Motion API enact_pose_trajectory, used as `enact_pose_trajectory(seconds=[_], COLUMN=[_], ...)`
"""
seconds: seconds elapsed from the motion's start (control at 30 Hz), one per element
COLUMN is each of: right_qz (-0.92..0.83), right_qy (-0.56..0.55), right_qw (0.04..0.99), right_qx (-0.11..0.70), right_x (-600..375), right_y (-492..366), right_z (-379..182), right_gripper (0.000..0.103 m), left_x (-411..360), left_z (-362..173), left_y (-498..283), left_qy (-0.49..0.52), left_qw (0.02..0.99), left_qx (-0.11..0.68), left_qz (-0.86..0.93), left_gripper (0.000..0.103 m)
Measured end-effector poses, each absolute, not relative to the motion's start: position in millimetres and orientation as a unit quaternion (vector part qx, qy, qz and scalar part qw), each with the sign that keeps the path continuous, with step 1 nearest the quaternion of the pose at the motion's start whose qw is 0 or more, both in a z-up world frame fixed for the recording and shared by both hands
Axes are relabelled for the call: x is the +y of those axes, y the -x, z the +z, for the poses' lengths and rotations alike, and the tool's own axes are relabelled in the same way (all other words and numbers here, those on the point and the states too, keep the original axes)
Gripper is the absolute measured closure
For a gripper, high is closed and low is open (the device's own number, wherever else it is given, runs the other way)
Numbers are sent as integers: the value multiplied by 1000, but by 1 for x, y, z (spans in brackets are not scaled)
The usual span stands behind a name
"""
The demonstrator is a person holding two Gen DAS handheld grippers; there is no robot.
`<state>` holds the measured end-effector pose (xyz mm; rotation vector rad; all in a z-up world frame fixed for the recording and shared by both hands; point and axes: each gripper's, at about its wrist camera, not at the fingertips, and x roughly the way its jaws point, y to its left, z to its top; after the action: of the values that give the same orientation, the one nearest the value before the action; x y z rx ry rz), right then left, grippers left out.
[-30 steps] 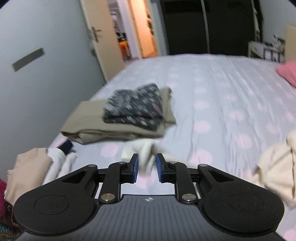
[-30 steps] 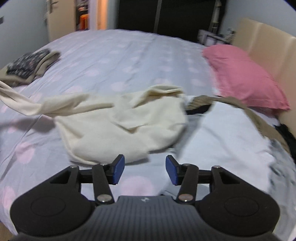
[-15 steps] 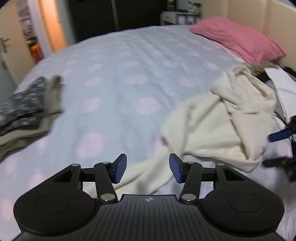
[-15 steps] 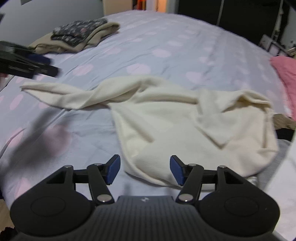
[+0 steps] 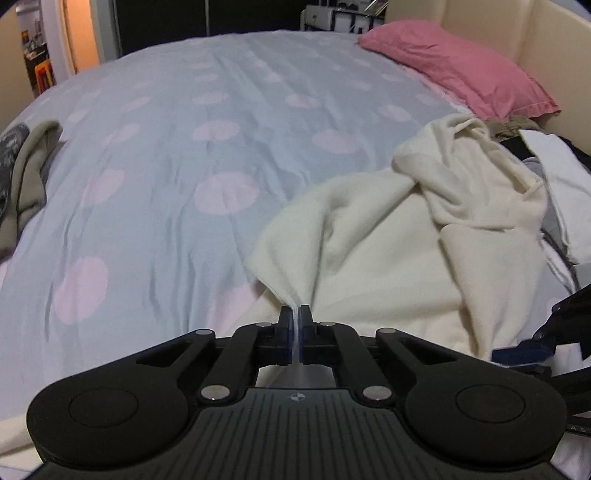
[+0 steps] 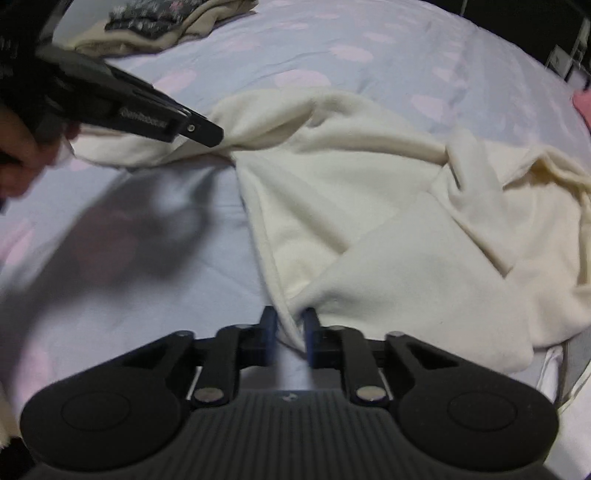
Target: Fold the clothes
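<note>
A crumpled cream garment (image 5: 388, 229) lies on the right half of the dotted bedsheet (image 5: 166, 122). My left gripper (image 5: 294, 314) is shut on a pinch of its near edge, the cloth drawn taut up to the pads. In the right wrist view the cream garment (image 6: 369, 206) spreads across the middle, and my right gripper (image 6: 290, 317) has a fold of its hem between the blue pads as the jaws are closing onto it. The left gripper (image 6: 207, 134) shows at upper left, held by a hand, gripping the garment's other corner.
A pink pillow (image 5: 458, 70) rests against the beige headboard (image 5: 535, 33) at the far right. White and dark clothes (image 5: 565, 184) lie beyond the garment. A folded pile of khaki and patterned clothes (image 6: 162, 26) sits at the far left of the bed.
Both grippers dropped toward the cream garment and went from wide open to closed on its near edge. The left one swung from the folded pile over to the garment.
</note>
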<state>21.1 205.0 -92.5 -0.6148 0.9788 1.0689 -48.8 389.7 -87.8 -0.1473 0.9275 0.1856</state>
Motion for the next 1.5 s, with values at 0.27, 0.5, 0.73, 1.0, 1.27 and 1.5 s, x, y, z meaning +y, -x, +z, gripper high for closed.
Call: enact_pose_trajectory(seconds=[0.27,0.5,0.73,1.0,1.27,1.5], right_qz=[551,618,661,654,589,488], right_qy=[259,244,285,287,269,276], right_qw=[670,600,523,539,651,723], right_qx=[425,446,456,446,395,404], right_x=[194,164,143,145,152,195], right_y=[22,84,152,143,79,16], right_z=[-46,-26,-39,-29,-7,-49], right_gripper=[97,97,97,61,42,42], left_x=[365,317,312,330,334,339], left_z=[-24,-2,-30,-40,-64,-86], left_y=[92,149,197,202,177,159], left_qy=[82,72,72,115,100,109], left_qw=[901,885,844,852,836,814], left_qx=[423,458,530,511,538,569], left_qz=[43,-44,-21,8,38,45], left_gripper=[103,103,103,66,54,71])
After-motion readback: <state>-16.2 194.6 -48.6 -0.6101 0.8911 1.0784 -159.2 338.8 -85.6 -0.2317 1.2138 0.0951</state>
